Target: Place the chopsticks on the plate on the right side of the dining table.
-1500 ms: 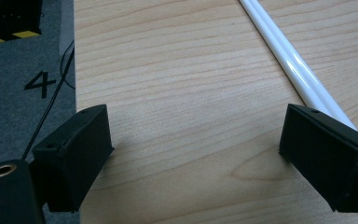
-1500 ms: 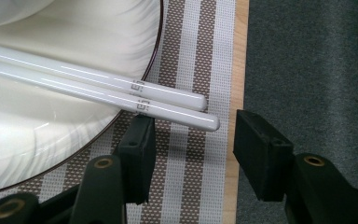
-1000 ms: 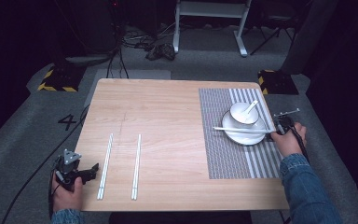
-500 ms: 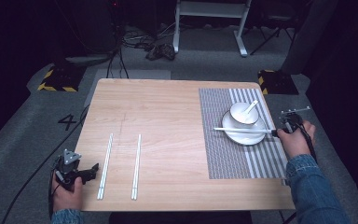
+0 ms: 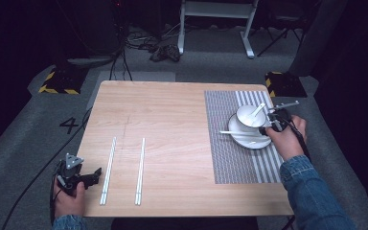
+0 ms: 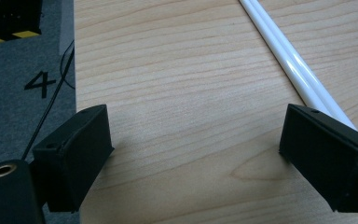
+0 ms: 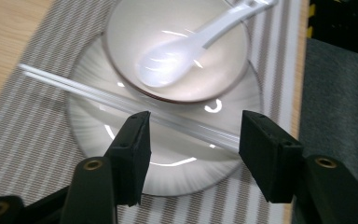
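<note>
Right gripper (image 7: 193, 135) low over plate (image 7: 93, 154), jaws apart astride chopsticks (image 7: 121, 100).

High view: fixed above the near edge of the tabletop (image 5: 172, 110), facing forward and down; far enough to take in the whole tabletop and the floor beyond it.

Left gripper view: rides on the left hand-held gripper (image 5: 95, 175) (image 6: 193, 154), low and very close over the tabletop's near left corner, facing along the wood. Shares with the high view that corner, the white chopstick pair (image 6: 291, 63) (image 5: 108, 170) nearest it, and the floor numeral beside the tabletop.

Right gripper view: rides on the right hand-held gripper (image 5: 270, 122) (image 7: 193, 149), close above the plate (image 7: 121, 154) (image 5: 242, 139), looking steeply down. Shares with the high view the plate, bowl (image 7: 130, 42) (image 5: 244, 115) and striped mat (image 7: 32, 135) (image 5: 225, 153).
</note>
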The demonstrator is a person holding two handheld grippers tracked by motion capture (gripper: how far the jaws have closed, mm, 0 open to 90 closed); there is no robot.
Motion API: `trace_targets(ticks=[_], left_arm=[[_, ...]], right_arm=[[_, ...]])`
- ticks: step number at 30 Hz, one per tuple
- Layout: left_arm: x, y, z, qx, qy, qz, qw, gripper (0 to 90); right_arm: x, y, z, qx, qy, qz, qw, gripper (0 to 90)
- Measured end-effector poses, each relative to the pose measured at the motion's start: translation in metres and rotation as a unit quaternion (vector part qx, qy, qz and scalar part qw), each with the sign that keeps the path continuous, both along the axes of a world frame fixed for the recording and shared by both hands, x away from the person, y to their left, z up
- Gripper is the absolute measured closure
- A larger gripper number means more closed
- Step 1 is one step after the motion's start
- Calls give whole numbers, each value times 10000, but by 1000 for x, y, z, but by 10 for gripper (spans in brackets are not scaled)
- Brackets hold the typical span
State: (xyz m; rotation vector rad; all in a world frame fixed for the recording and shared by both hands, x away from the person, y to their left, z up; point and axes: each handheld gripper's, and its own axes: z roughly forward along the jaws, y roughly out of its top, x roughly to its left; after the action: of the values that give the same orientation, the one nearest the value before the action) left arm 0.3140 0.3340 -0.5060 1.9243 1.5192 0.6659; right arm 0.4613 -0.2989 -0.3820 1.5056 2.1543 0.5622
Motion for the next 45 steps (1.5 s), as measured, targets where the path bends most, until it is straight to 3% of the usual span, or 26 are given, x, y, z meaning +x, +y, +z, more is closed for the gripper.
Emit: trace_targets(ticks=[9,20,30,45], left_arm=[[0,0,0,-6,-4,5,10000,90],[1,1,0,-39,4,3,10000,89],[1,1,0,-42,10,0,10000,89],[1,1,0,-27,13,-10,10000,90]], right_arm=[[7,60,5,-3,-8,615,9981,421],[29,119,-18,-187,188,890,9957,425],[53,140,-41,-541,420,847,9941,433],[60,139,-52,-701,634,774,9925,439]])
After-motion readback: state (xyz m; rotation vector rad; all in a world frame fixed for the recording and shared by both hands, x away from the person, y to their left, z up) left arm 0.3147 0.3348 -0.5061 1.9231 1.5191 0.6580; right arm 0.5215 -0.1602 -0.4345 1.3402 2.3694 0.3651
